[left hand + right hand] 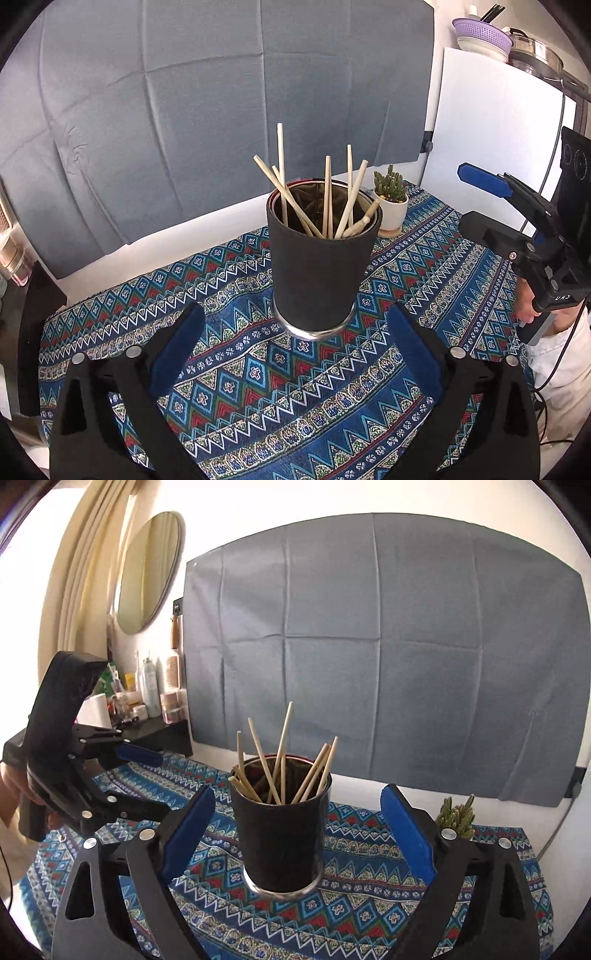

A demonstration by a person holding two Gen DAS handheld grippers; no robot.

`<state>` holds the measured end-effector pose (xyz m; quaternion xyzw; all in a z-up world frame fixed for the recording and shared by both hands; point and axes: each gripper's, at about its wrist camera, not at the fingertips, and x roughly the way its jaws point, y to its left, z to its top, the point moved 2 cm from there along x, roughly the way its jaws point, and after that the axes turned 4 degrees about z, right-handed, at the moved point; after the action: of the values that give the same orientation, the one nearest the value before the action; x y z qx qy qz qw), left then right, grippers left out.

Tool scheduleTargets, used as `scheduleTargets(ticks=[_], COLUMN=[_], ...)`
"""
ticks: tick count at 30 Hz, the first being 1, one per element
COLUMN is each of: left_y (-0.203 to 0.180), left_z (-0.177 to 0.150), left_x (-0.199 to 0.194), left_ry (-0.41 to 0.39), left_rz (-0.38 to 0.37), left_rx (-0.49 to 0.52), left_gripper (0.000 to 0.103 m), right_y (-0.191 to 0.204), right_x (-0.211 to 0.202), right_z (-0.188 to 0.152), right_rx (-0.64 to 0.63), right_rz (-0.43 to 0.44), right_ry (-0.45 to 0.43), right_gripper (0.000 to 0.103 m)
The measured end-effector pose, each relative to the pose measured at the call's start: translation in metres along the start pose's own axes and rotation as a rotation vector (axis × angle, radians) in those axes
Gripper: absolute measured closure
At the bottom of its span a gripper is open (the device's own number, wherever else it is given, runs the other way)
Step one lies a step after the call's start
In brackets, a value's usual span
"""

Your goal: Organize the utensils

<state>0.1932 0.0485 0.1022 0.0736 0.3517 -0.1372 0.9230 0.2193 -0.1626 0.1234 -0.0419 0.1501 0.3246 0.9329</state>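
Observation:
A black cylindrical holder [319,275] with a metal base stands upright on the patterned cloth, and several wooden chopsticks [325,199] lean in it at different angles. My left gripper [295,325] stands open just short of the holder, with nothing between its blue pads. In the right wrist view the same holder [282,842] and chopsticks [282,771] sit between and beyond the fingers of my right gripper [297,805], which is open and apart from the holder. The right gripper [476,199] shows at the right edge of the left wrist view, and the left gripper [147,779] at the left of the right wrist view.
A small cactus in a white pot [390,201] stands just behind the holder. The blue patterned tablecloth [258,387] covers the table. A grey cloth [388,646] hangs on the wall behind. A shelf with bottles [147,698] sits at the left, and bowls [484,37] top a white appliance.

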Motion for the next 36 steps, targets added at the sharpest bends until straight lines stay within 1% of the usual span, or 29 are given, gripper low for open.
scheduleTargets(ticks=[3,6,9,11,13,17,19,21,22,25,31,34,36], left_y=[-0.005,-0.012,-0.018,-0.022,-0.025,-0.031,-0.039,-0.049,-0.053,-0.062,-0.072,-0.076,-0.080], left_z=[-0.017,-0.034,-0.051,-0.062,-0.074,-0.101,-0.116,-0.127,-0.133,-0.150,-0.175,-0.189,-0.197], left_x=[-0.007,-0.014,-0.025,-0.032,-0.038,-0.044,-0.044,-0.044,-0.044,-0.047,-0.048,-0.046,-0.050], left_ry=[0.007,-0.003,-0.030,-0.059,-0.093,-0.123,-0.139,-0.131,-0.133,-0.160,-0.150,-0.111,-0.133], left_rz=[-0.004,0.000,0.009,0.038,0.050,0.074,0.089,0.091,0.099,0.120,0.123,0.141,0.139], left_rx=[-0.017,-0.029,-0.058,-0.084,-0.125,-0.215,-0.213,-0.207,-0.211,-0.249,-0.300,-0.330,-0.334], left_gripper=[0.006,0.006,0.006,0.006,0.006,0.006,0.006,0.006,0.006,0.006,0.006,0.006,0.006], right_y=[0.008,0.015,0.023,0.030,0.036,0.050,0.056,0.061,0.064,0.073,0.083,0.088,0.090], right_x=[-0.009,-0.017,-0.025,-0.032,-0.039,-0.047,-0.052,-0.057,-0.059,-0.068,-0.082,-0.087,-0.091], right_z=[-0.006,-0.016,-0.027,-0.036,-0.046,-0.066,-0.077,-0.088,-0.093,-0.108,-0.132,-0.144,-0.151], right_rx=[0.008,0.025,0.039,0.054,0.074,0.109,0.118,0.120,0.119,0.109,0.147,0.153,0.168], right_rz=[-0.021,-0.017,-0.024,-0.024,-0.018,-0.021,-0.066,-0.108,-0.114,-0.116,-0.116,-0.122,-0.118], right_ry=[0.010,0.018,0.022,0.022,0.026,0.090,0.111,0.130,0.137,0.137,0.162,0.165,0.144], right_gripper=[0.013,0.011,0.010,0.010,0.009,0.009,0.009,0.009,0.009,0.008,0.008,0.008,0.008])
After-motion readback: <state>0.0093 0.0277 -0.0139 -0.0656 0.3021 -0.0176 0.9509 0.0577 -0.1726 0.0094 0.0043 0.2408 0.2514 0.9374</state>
